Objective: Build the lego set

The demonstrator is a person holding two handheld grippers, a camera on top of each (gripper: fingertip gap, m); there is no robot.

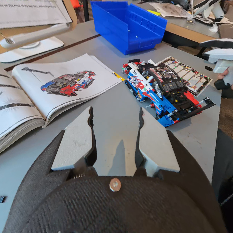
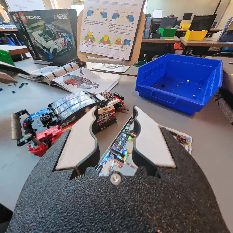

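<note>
Grey office surface (image 1: 113,98): half-built red, white and blue plastic brick race car (image 1: 162,93) beside open instruction booklet (image 1: 60,80). Left gripper (image 1: 116,111), right gripper (image 2: 114,111): jaws released, empty. Car likely light, rigid, snap-fragile; grasp low chassis, not curved black roof panels.

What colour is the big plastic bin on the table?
The bin is bright blue all over, seen best in the right wrist view.

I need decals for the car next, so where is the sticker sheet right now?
The sticker sheet lies flat on the grey table, partly under the car model, directly beneath the open right gripper in the right wrist view.
</note>
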